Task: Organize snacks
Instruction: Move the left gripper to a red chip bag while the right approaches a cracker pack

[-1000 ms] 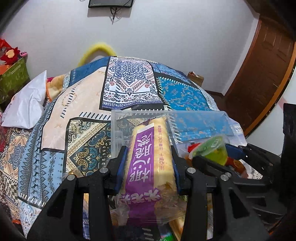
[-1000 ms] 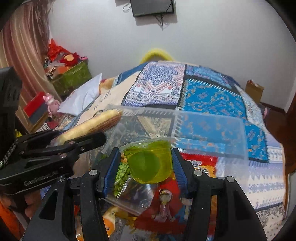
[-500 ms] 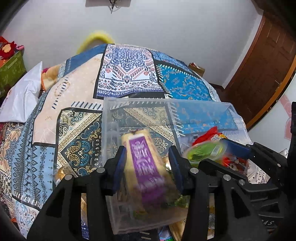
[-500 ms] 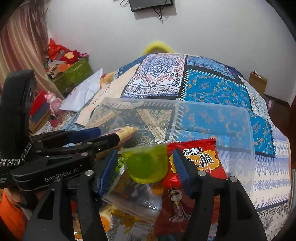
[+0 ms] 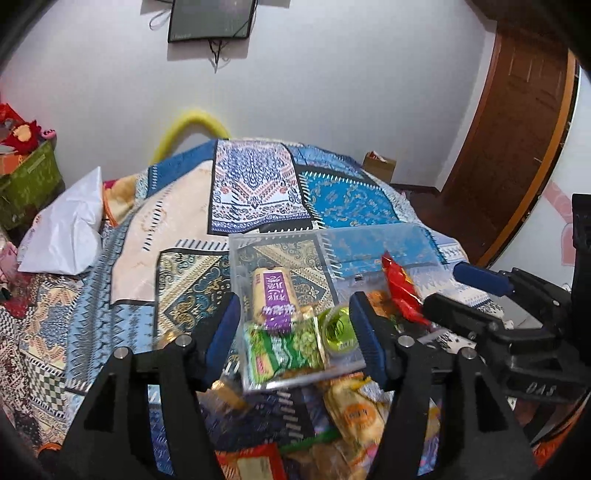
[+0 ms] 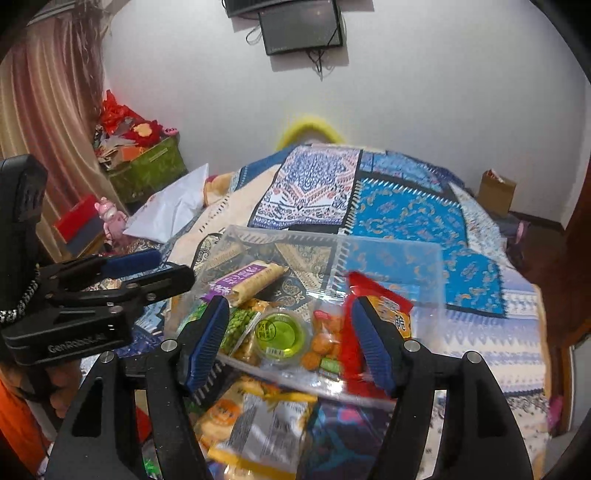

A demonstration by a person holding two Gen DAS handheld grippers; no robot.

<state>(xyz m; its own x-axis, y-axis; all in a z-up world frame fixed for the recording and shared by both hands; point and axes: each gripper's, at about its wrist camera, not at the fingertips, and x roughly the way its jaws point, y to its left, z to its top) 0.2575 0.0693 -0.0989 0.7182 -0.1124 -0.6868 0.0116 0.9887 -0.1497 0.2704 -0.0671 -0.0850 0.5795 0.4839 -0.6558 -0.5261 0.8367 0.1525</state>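
Observation:
A clear plastic bin [image 5: 373,242] [image 6: 399,254] sits on the patterned bed. In it lie a yellow cracker pack with a purple label [image 5: 272,295] [image 6: 248,281], a green jelly cup [image 5: 338,328] [image 6: 282,335], a green pea bag [image 5: 282,345] [image 6: 236,325] and a red snack bag [image 5: 400,293] [image 6: 384,306]. My left gripper [image 5: 295,341] is open and empty, above the bin's near edge. My right gripper [image 6: 290,341] is open and empty, also above the near edge. More snack packs [image 5: 354,411] [image 6: 255,421] lie on the bed in front of the bin.
A white pillow [image 5: 62,232] lies at the bed's left. A green box [image 6: 155,166] with red items stands by the curtain. A cardboard box [image 6: 496,192] and a wooden door [image 5: 513,129] are at the right. A screen [image 6: 299,26] hangs on the wall.
Both grippers opened and pulled back and up. The cracker pack dropped from the left one into the bin, and the jelly cup dropped from the right one into the bin.

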